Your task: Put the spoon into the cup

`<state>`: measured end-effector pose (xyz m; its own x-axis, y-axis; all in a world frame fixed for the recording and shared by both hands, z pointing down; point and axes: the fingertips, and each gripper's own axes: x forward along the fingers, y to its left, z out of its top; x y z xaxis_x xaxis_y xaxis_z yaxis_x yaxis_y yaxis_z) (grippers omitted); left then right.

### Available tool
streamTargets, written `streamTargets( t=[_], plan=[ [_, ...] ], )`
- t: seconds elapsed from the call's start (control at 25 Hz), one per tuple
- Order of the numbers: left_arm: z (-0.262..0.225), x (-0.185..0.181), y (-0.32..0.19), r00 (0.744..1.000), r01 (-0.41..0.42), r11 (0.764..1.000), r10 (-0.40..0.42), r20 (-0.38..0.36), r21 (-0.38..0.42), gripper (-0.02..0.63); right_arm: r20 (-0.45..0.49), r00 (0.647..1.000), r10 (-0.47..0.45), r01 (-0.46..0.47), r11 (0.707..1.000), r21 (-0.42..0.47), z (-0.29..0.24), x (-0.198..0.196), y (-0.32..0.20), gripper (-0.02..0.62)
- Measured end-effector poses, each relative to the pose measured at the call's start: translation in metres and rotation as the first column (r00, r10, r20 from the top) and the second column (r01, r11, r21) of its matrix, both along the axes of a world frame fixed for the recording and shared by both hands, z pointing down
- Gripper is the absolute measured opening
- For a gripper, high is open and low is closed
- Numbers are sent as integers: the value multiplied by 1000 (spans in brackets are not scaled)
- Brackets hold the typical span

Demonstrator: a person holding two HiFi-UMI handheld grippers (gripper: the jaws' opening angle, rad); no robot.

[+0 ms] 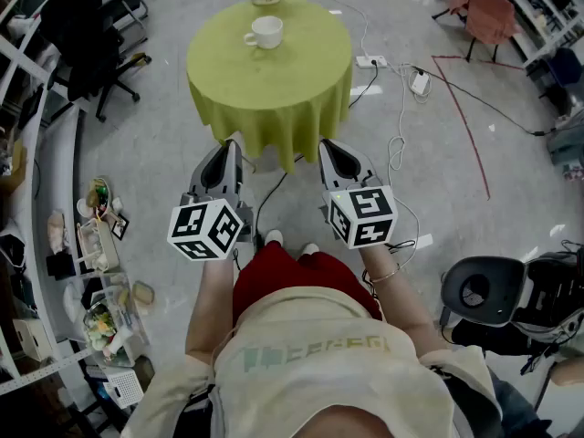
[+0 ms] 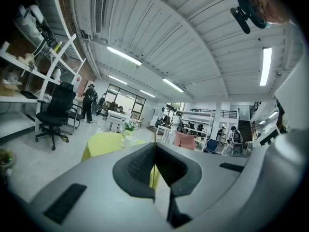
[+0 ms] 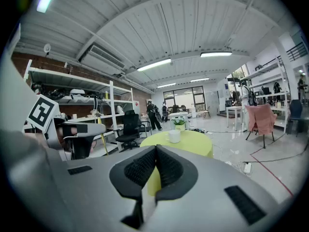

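On the green table [image 1: 274, 85], a white cup [image 1: 265, 32]; shirt print [image 1: 315, 354] unreadable

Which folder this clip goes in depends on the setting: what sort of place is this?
Probably a large open lab or workshop hall, not a home: metal shelving along the wall, an office chair, and cables with a power strip across the bare floor.
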<state>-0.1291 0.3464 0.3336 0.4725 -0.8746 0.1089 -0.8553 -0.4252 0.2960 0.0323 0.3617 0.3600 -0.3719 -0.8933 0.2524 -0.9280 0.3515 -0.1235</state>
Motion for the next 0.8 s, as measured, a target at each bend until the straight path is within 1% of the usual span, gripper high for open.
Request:
streamTargets(
  t=[0.16,0.36,0.56,0.8],
  plan=[
    [-7,4,2,1000,9,1000,-9,2,9,23,21,1000,-6,6,1000,-2,1,7,7,35],
    [-14,9,-2,999,33,999,-32,-15,21,23,9,1000,-10,11,1000,-13,6,17,7,37],
    [-14,12,-7,999,45,999,-45,-6,23,23,45,999,4,-4,1000,-7,6,30,4,37],
    [-14,20,-27,999,43,999,-43,-18,17,23,75,997,9,-9,1000,-3,3,38,-13,37]
  ],
)
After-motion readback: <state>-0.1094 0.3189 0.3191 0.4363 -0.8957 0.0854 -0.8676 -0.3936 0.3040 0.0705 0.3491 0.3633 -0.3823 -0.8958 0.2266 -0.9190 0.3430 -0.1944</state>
